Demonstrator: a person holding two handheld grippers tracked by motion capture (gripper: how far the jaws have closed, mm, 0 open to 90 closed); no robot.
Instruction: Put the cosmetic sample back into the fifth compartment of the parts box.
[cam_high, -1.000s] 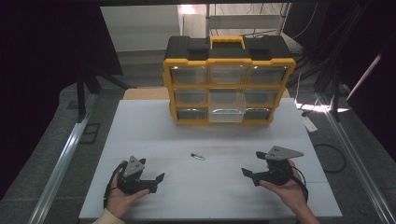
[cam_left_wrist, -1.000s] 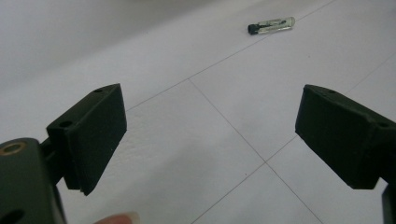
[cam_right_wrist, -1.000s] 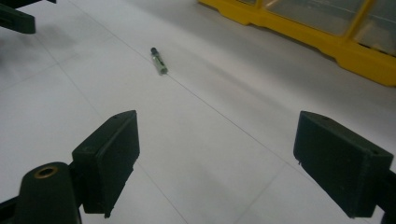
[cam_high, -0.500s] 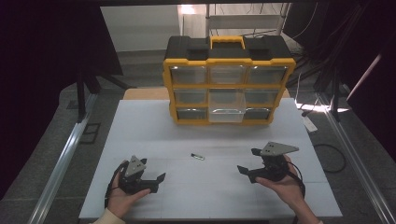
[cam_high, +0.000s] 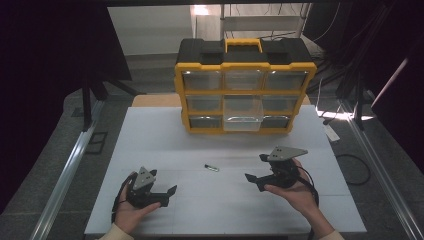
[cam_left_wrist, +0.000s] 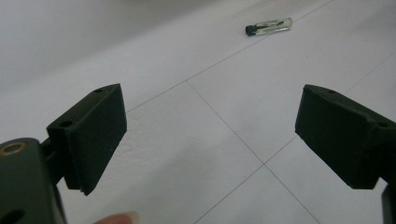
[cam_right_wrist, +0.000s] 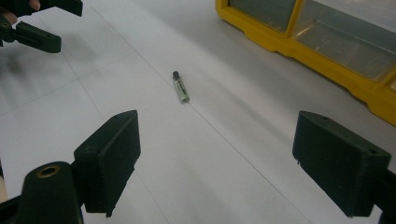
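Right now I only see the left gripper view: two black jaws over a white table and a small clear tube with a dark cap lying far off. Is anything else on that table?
Observer: Yes, a yellow and black plastic organiser case with clear drawers stands at the table's far side.
Operator: Are all its drawers shut?
Observer: No, the clear middle drawer sticks out toward the person.
Operator: Where is the other gripper?
Observer: The right gripper, jaws wide open, is held just above the white table, right of the small clear tube.
Operator: Does it touch the tube?
Observer: No, in the right gripper view bare table lies between them.
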